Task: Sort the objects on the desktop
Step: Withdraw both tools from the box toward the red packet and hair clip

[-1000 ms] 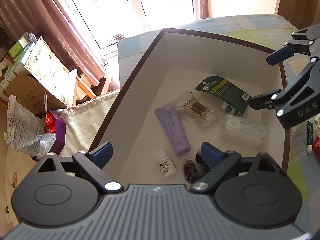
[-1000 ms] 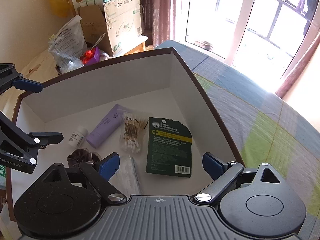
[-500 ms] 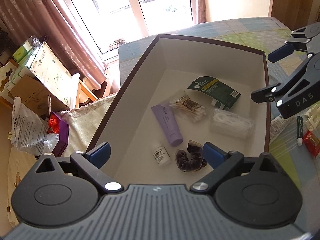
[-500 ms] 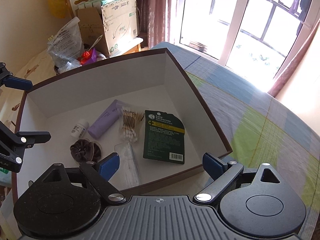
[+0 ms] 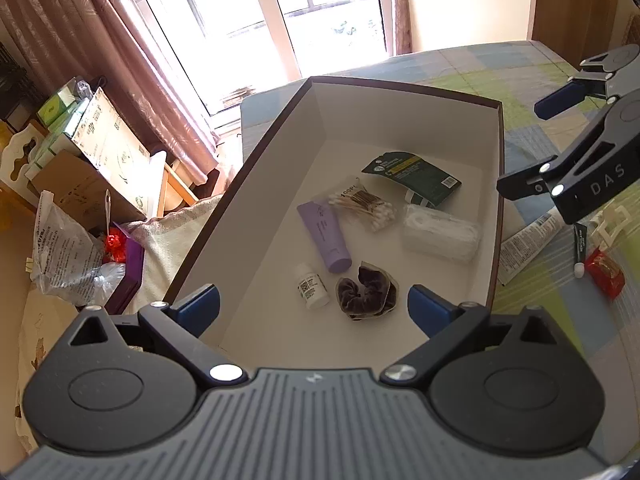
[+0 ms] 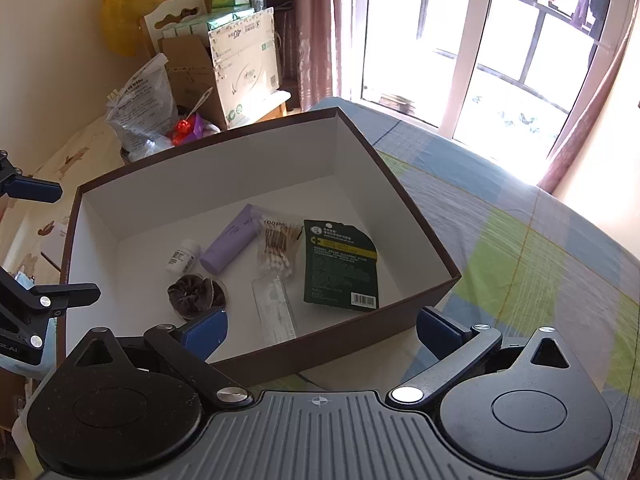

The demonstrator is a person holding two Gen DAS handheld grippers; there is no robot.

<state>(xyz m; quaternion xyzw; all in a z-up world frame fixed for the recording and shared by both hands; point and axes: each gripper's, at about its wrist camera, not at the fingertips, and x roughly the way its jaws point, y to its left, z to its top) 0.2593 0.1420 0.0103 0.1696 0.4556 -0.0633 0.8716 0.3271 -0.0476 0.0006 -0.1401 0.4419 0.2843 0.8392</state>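
Both claws hang released and empty above the brown box [image 5: 499, 200], which sits on the checked cloth [image 6: 520, 248]. From the left gripper [image 5: 314, 303], the box fills twelve o'clock; the right gripper [image 6: 322, 327] hovers at its near rim. Inside lie a purple tube [image 5: 325, 236], a cotton-swab bag [image 5: 366, 206] touching it at two o'clock, a green sachet [image 5: 412, 176], a clear packet [image 5: 440, 234], a small white bottle [image 5: 312, 286] and a dark scrunchie [image 5: 366, 292]. Outside, at three o'clock, rest a white tube [image 5: 524, 240] and a red packet [image 5: 606, 274].

Sunlit window [image 6: 500, 48], brown curtains [image 5: 80, 40], cardboard boxes [image 6: 240, 64]
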